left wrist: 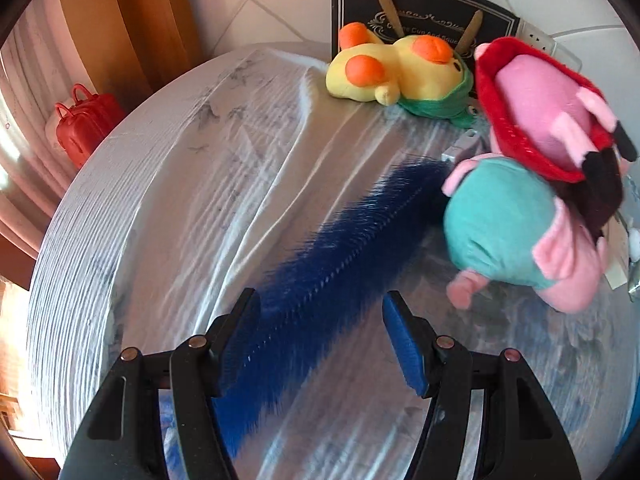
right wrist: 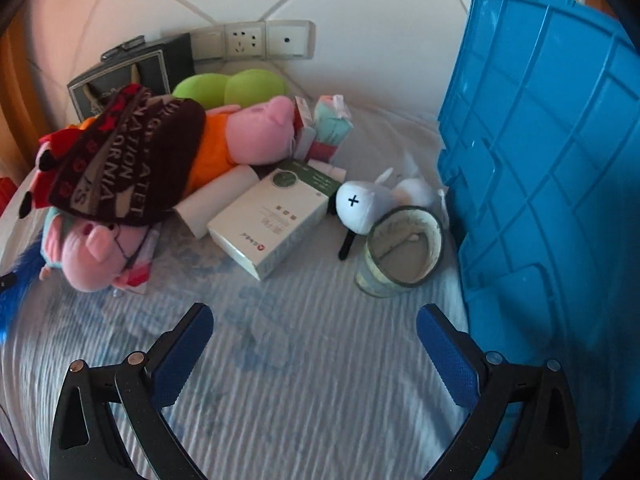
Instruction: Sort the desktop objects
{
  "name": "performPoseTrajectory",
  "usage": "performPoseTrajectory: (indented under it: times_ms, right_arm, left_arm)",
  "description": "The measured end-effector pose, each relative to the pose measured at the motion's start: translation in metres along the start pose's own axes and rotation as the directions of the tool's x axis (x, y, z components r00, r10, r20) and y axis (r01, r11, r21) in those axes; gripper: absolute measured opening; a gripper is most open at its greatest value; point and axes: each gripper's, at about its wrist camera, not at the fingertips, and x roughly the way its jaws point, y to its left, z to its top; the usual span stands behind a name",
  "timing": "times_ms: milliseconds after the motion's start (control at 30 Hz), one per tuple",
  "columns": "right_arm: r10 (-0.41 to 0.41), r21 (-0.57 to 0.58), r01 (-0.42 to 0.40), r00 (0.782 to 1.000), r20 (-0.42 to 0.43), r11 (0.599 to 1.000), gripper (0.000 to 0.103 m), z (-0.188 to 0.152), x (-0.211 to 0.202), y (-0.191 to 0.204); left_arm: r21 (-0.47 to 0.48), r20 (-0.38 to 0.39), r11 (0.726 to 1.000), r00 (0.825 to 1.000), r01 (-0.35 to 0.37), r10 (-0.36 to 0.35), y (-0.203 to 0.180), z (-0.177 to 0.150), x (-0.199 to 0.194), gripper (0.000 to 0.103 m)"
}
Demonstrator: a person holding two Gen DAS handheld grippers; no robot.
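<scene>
A long blue bristle brush (left wrist: 332, 272) lies on the cloth-covered table (left wrist: 208, 184), running between the fingers of my open left gripper (left wrist: 320, 340), nearer the left finger; contact cannot be told. A pink pig plush in teal (left wrist: 516, 224) with a red hat lies right of it, and a yellow duck plush (left wrist: 400, 76) lies at the back. My right gripper (right wrist: 316, 348) is open and empty above bare cloth. Ahead of it lie a pink pig plush (right wrist: 96, 252) under a dark knit hat (right wrist: 128, 160), a white box (right wrist: 276, 220), a white plush (right wrist: 368, 204) and a glass jar (right wrist: 404, 252).
A big blue plastic crate (right wrist: 552, 184) stands at the right, close to the right gripper. A dark framed box (left wrist: 424, 12) leans on the wall at the back. A second pig plush in orange (right wrist: 248, 132), a green cushion (right wrist: 232, 88) and small cartons (right wrist: 328, 132) lie behind. A red case (left wrist: 86, 124) stands off the table's left edge.
</scene>
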Motion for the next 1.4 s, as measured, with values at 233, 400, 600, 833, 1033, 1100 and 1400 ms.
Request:
performPoseTrajectory:
  times_ms: [233,400,600,833,1033,1100,1400]
  right_arm:
    - [-0.03,0.045,0.033,0.997,-0.077,0.998,0.103,0.022,0.069,-0.022]
    - [-0.031,0.065,0.037,0.996,-0.089,0.997,0.103,0.042,0.108,-0.03]
    - [0.027,0.045,-0.018,0.98,-0.197,0.999,0.1,0.018,0.126,-0.02]
    - [0.081,-0.074,-0.1,0.971,-0.226,0.992,0.071,-0.044,0.084,0.015]
    - [0.262,-0.069,-0.29,0.926,-0.271,0.954,0.05,-0.081,0.046,0.03]
    - [0.328,-0.075,-0.363,0.899,-0.289,0.929,0.043,-0.093,0.035,0.039]
    - [0.384,-0.155,-0.437,0.879,-0.281,0.886,0.088,-0.104,0.002,0.072]
  left_arm:
    - [-0.008,-0.029,0.999,0.999,0.035,-0.035,0.009,0.022,0.048,0.063]
    - [-0.019,-0.041,0.997,0.997,0.069,-0.069,0.009,0.022,0.057,0.061]
    - [0.002,-0.04,0.996,0.996,0.084,-0.084,0.003,-0.002,0.04,0.033]
    - [0.036,-0.071,0.996,0.994,0.084,-0.081,-0.015,-0.043,0.01,0.022]
    - [0.028,-0.137,0.989,0.981,0.142,-0.137,-0.021,-0.071,-0.022,0.019]
    - [0.015,-0.176,0.987,0.972,0.16,-0.155,-0.017,-0.084,-0.024,0.018]
    - [0.061,-0.104,0.995,0.992,0.079,-0.072,-0.007,-0.107,-0.069,0.031]
